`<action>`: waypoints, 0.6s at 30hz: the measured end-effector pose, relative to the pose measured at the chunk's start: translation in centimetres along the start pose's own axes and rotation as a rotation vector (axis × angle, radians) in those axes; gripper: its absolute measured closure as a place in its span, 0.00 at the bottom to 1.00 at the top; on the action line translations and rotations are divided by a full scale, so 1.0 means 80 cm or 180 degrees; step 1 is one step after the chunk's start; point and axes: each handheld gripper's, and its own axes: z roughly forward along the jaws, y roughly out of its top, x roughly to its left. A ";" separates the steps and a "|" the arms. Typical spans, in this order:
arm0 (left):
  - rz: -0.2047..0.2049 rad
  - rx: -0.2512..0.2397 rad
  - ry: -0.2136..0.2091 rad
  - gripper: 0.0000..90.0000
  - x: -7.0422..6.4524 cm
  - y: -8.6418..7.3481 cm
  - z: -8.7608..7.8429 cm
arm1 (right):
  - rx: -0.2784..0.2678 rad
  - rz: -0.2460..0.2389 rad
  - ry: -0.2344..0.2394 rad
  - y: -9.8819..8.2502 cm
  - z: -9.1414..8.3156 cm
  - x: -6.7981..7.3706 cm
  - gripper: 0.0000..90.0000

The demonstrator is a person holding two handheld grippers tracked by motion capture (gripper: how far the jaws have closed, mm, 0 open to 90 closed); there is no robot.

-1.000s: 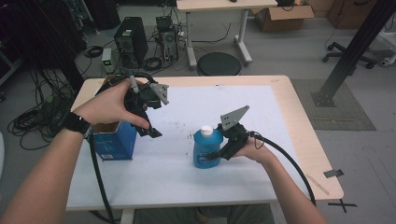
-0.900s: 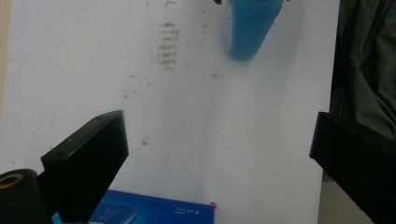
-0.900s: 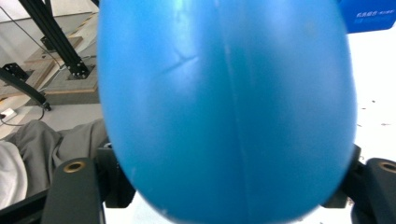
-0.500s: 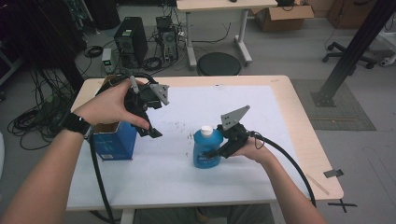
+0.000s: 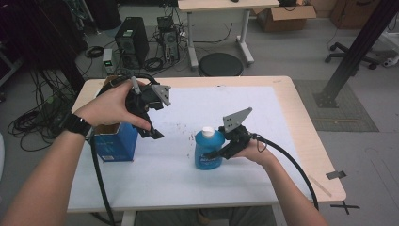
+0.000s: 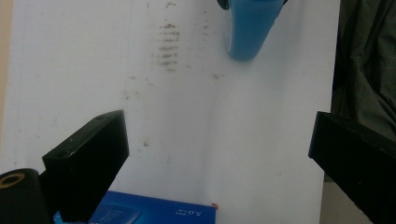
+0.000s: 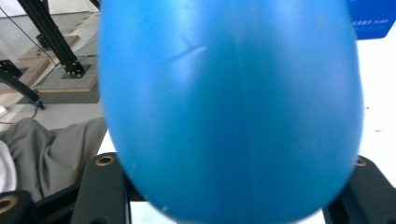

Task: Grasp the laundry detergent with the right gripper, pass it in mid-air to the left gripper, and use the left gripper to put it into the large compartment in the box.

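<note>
A blue plastic bottle (image 5: 207,153) with a white cap stands upright on the white mat, right of centre. My right gripper (image 5: 221,151) is shut on its body from the right side. In the right gripper view the bottle (image 7: 233,107) bulges between the two jaws of that gripper (image 7: 233,189). An open blue cardboard box (image 5: 113,144) stands at the left of the table. My left gripper (image 5: 150,128) hovers above the mat just right of the box, jaws open and empty. Its own view looks down between that gripper (image 6: 219,158) at the bottle (image 6: 252,28) ahead and the box edge (image 6: 154,214) below.
The white mat (image 5: 282,122) covers most of the wooden table (image 5: 308,101), with faint dirty marks (image 6: 168,44) near the middle. Cables trail from both grippers toward the near edge. A round stool (image 5: 220,64) and computer towers (image 5: 131,42) stand on the floor beyond the far edge.
</note>
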 end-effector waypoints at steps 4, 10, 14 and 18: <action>-0.0002 -0.0010 0.0009 0.06 0.000 0.001 0.000 | -0.0026 -0.0029 -0.0036 -0.001 -0.001 0.001 0.45; 0.0003 -0.0011 0.0009 0.07 -0.001 0.003 -0.002 | 0.0010 -0.0020 -0.0078 0.003 0.000 0.002 0.46; 0.0007 -0.0035 0.0011 0.07 -0.001 0.005 -0.006 | 0.0054 0.0034 -0.0076 0.009 -0.003 0.001 0.47; 0.0015 -0.0045 0.0023 0.07 -0.001 0.008 -0.010 | 0.0038 0.0048 -0.0128 0.018 -0.011 0.001 0.47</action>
